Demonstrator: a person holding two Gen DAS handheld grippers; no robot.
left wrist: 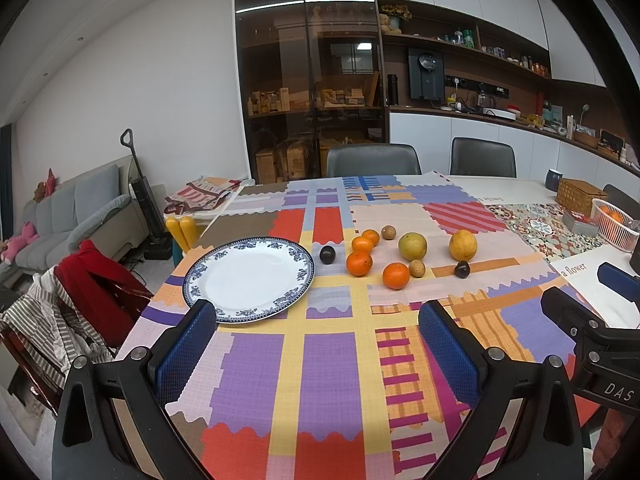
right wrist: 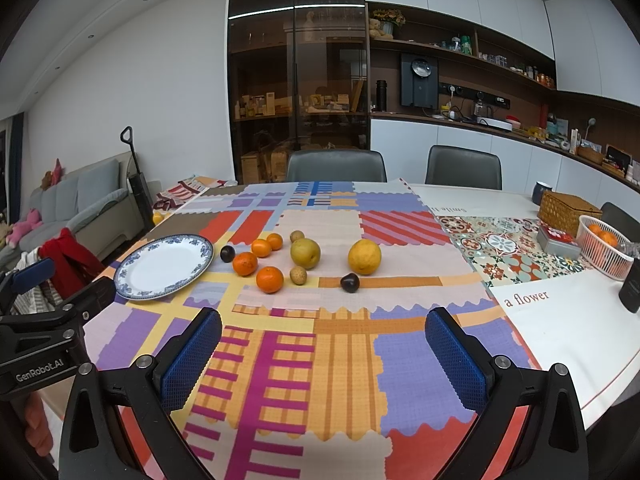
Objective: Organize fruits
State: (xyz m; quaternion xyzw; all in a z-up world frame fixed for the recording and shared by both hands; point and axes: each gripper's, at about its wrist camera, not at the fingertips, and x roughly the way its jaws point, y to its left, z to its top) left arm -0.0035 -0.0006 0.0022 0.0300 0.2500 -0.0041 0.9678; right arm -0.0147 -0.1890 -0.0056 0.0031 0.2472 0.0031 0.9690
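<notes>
Left wrist view shows your left gripper (left wrist: 316, 344) with its blue pads spread wide and nothing between them, hovering over bare patchwork tablecloth (left wrist: 328, 380) near the table's front edge. You have open cloth ahead of it up to the fruit. The plate (left wrist: 248, 280) lies flat just beyond your left finger, close to the table's left edge, where a chair draped with a red garment (left wrist: 96, 280) stands just beside the table.

In the right wrist view your right gripper (right wrist: 324, 352) is likewise spread and empty, and open cloth runs forward to the fruit.

The fruit lies loose in a cluster right of the plate: four tangerines (right wrist: 270, 279), a green pear (right wrist: 305, 253), a yellow citrus (right wrist: 364, 257), two dark plums (right wrist: 350, 282) and two small brown fruits (right wrist: 298, 275). All are roundish, so no long axis shows. A white basket (right wrist: 600, 248) sits near the far right edge.
</notes>
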